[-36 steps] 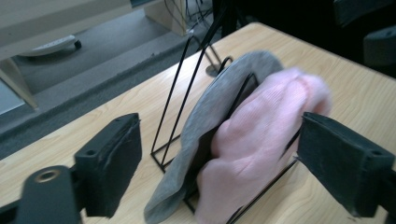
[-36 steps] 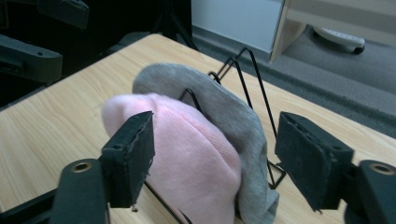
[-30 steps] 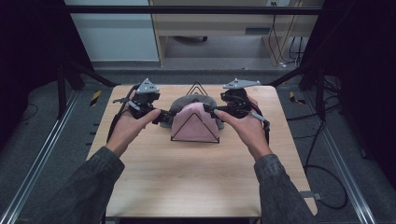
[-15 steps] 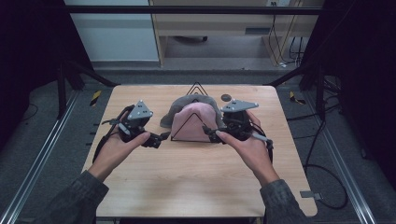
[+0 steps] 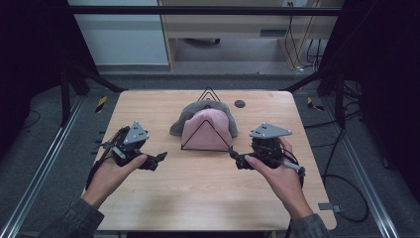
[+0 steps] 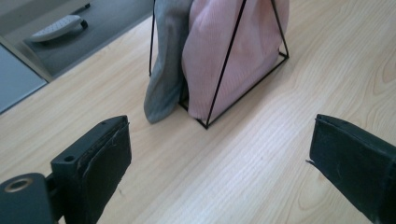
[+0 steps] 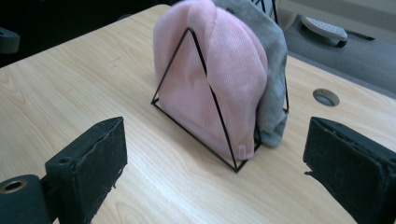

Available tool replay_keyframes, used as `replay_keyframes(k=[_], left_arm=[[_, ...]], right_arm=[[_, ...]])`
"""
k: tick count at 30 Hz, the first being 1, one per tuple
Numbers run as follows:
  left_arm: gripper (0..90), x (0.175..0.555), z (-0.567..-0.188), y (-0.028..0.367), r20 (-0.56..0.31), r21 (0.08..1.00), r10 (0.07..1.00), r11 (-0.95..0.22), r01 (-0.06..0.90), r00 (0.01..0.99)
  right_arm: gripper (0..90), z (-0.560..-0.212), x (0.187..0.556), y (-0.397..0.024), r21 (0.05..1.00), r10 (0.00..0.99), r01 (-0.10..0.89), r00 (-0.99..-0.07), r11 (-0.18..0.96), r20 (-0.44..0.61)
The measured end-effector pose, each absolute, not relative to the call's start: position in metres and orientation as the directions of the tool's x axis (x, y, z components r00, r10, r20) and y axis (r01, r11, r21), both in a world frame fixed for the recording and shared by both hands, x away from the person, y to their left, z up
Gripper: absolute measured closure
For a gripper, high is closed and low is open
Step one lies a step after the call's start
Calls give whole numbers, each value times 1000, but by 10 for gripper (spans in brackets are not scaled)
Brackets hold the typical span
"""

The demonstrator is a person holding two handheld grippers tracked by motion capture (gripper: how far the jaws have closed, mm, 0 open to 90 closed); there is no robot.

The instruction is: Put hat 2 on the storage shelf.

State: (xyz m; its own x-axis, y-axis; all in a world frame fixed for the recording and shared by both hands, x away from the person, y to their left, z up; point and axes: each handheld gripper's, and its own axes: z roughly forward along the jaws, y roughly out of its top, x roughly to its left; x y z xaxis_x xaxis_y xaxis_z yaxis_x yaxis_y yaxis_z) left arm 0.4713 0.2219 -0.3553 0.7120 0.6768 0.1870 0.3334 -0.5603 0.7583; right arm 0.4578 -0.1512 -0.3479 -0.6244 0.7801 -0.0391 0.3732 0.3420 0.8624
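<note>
Now, with each hand-held gripper, left (image 5: 162,156) and right (image 5: 233,154), wide open and empty, we draw straight back, leaving pink beanie (image 5: 207,130) and grey beanie (image 5: 184,122) undisturbed in the wire rack (image 5: 206,148) mid-surface (image 5: 198,193).

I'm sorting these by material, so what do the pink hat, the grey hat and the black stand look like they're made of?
The pink hat looks like soft knitted yarn, matt, with fine ribbing. The grey hat seems a similar knit, slightly fuzzier, hanging limp. The stand appears to be thin metal wire with a black matt coating: straight rigid rods joined in triangles. Whether the yarn is wool or acrylic can't be told.
</note>
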Motion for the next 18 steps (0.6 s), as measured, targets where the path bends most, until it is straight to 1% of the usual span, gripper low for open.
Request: replay_keyframes(k=[3,5,6,7,9,11,12,13,15,16,18], left_arm=[[53,467,-363,224,188,749,673,-569,339,715],[54,464,-370,225,202,738,665,-586,335,719],[60,462,-377,225,198,733,663,-589,339,722],[60,461,-382,226,191,732,661,-589,344,726],[60,460,-388,226,185,726,657,-593,349,731],[59,459,-400,227,171,714,650,-600,362,740],[59,459,-400,227,171,714,650,-600,362,740],[59,459,-408,229,157,705,651,-601,377,742],[59,459,-412,230,149,696,649,-605,387,746],[59,459,-419,231,147,680,642,-618,395,752],[61,460,-433,235,133,648,641,-633,423,756]], right_arm=[[77,-356,453,-158,857,783,385,-621,343,-34],[101,-362,451,-161,852,786,395,-617,344,-31],[132,-372,451,-164,838,787,411,-616,359,-35],[137,-375,450,-164,833,788,417,-615,363,-36],[141,-379,451,-165,827,787,421,-616,373,-41],[151,-394,453,-167,812,785,443,-619,381,-31],[151,-394,453,-167,812,785,443,-619,381,-31],[151,-404,453,-167,800,784,461,-621,383,-17],[151,-408,453,-167,796,783,467,-622,384,-13],[152,-420,453,-167,782,779,488,-627,389,4],[152,-430,452,-167,767,776,508,-630,393,20]])
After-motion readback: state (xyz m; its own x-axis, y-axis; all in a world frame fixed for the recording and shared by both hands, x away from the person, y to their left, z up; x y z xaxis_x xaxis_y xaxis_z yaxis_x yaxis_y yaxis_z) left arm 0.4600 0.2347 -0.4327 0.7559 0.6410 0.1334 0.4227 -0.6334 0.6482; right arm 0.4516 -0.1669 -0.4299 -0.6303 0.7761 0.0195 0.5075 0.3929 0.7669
